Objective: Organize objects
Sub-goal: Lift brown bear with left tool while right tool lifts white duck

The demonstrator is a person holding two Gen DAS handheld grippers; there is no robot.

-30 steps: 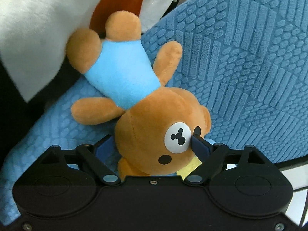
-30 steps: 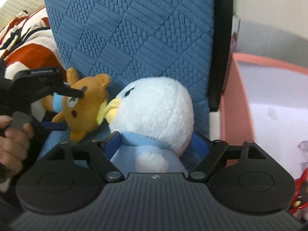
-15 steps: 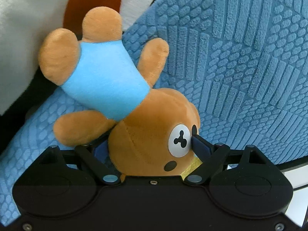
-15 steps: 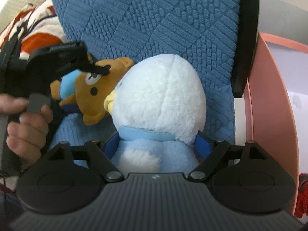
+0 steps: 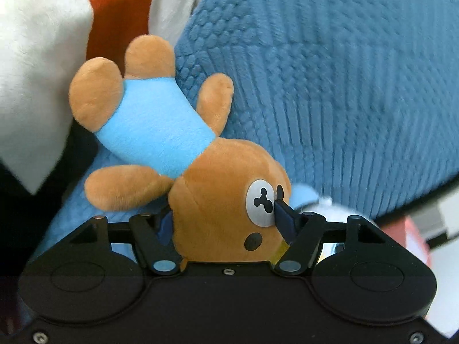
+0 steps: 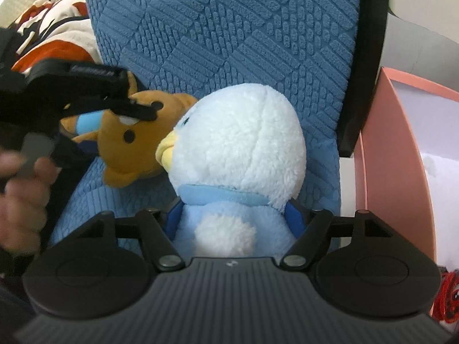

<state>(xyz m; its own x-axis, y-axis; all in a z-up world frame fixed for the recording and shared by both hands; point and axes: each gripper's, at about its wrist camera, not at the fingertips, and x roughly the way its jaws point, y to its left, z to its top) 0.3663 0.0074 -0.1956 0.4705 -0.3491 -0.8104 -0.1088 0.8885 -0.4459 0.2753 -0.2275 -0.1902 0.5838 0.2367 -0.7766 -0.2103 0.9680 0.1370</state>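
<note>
A brown plush bear (image 5: 160,126) in a light blue shirt lies head-down against a blue quilted cushion (image 5: 330,86). My left gripper (image 5: 223,218) is closing, and its pads press into both sides of the bear's head. Seen from the right wrist, the bear (image 6: 134,149) sits just left of a white and pale blue penguin plush (image 6: 241,143) that faces it. My right gripper (image 6: 235,218) is closing too, its blue pads against the sides of the penguin's body. A person's hand (image 6: 23,177) holds the left gripper.
A white and orange plush (image 5: 37,57) lies behind the bear, also at the upper left (image 6: 57,37). A pink bin (image 6: 393,157) stands right of the cushion (image 6: 229,28). A black frame edge (image 6: 364,57) runs between them.
The left jaws have narrowed onto the bear's head and the gripper has rolled and risen a little, tilting the bear. The right jaws have narrowed slightly around the penguin.
</note>
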